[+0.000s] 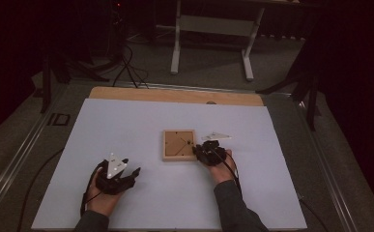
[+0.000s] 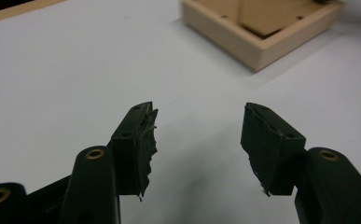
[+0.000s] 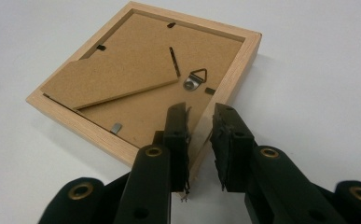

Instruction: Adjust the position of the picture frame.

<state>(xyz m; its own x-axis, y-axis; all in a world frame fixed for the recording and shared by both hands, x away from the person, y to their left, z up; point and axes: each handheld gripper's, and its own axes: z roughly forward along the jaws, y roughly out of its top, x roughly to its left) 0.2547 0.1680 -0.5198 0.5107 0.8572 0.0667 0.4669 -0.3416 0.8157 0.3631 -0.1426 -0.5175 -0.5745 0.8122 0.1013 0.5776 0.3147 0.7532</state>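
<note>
We have a square light-wood picture frame (image 1: pixel 179 144) lying face down near the middle of the pale blue-white table cover (image 1: pixel 126 121), so its brown fibreboard backing (image 3: pixel 136 79), the fold-out easel stand (image 3: pixel 108 81) and the small metal hanging hook (image 3: pixel 196 80) all face up; we judge it is laid this way because the work in hand concerns the back of the frame. Our right gripper (image 3: pixel 199 126) sits at the frame's right edge in the high view (image 1: pixel 208 152), its black jaws narrowly parted and straddling the wooden side rail: one jaw reaches over the backing inside the recess, the other stands outside the rail. We cannot tell from the right gripper view whether the pads actually press on the wood or merely bracket it, so we read this as steadying or about to pinch the rim, not a confirmed hold. Our left gripper (image 2: pixel 197 140) has its jaws spread wide with nothing between them, hovering low over bare cover (image 1: pixel 118 176). The frame lies ahead of it and off to its right, well apart, its near corner (image 2: pixel 257 63) visible at the top of the left gripper view. We judge the left is kept free to work the backing once the right holds the frame firm.
</note>
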